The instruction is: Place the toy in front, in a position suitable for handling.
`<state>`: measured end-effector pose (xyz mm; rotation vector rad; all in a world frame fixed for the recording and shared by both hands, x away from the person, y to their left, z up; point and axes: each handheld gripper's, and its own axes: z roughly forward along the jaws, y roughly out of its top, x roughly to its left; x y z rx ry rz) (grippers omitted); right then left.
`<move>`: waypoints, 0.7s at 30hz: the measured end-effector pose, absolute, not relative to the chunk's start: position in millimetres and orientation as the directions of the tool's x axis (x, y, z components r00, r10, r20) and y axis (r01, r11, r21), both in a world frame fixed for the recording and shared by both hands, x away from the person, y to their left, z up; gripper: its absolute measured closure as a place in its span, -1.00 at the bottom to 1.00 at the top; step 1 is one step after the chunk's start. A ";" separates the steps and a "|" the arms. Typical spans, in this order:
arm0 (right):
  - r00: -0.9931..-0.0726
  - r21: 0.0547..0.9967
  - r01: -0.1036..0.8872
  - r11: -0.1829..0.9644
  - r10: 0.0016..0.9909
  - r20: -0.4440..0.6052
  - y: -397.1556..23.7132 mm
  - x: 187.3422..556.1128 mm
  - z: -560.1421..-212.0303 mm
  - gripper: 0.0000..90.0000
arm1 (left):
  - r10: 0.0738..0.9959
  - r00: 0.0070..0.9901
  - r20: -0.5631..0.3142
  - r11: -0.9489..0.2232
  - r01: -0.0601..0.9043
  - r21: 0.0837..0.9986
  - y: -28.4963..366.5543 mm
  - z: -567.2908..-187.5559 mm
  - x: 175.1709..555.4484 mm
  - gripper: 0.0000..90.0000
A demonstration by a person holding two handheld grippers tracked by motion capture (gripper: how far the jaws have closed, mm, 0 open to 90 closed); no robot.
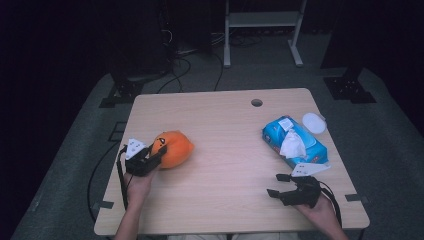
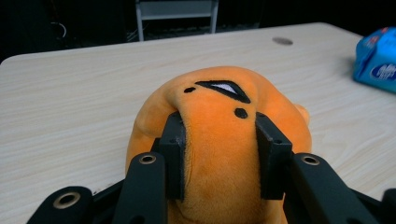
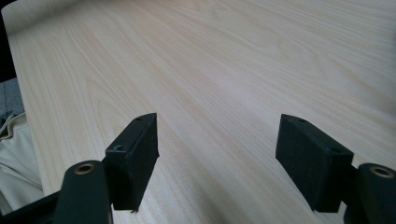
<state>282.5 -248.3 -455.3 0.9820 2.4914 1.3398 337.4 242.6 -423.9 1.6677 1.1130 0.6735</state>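
Pinching a fold of the orange plush toy (image 2: 219,140) between both jaws of the left gripper (image 2: 219,158), pads pressing into the fabric on either side, black face markings lying just beyond the tips. Resting on the wooden table (image 1: 225,150), toy bulging forward past the jaws. Holding the right gripper (image 3: 217,154) with jaws spread wide over bare tabletop, gripping nothing. Lying near and beyond that gripper (image 1: 285,186): a blue wipes pack (image 1: 295,141), a white round lid (image 1: 313,122) just beside it.
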 end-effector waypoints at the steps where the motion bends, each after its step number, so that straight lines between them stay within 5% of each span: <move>1: -0.777 0.789 0.475 0.389 0.607 0.169 -248.0 282.7 -455.7 -0.36 | 0.902 0.426 -0.069 -0.098 0.357 0.929 242.6 -423.9 337.4 0.39; 21: -0.773 0.785 0.481 0.390 0.612 0.169 -247.7 284.0 -456.5 -0.36 | 0.812 0.575 -0.100 -0.064 0.258 0.964 201.2 -393.7 318.5 0.38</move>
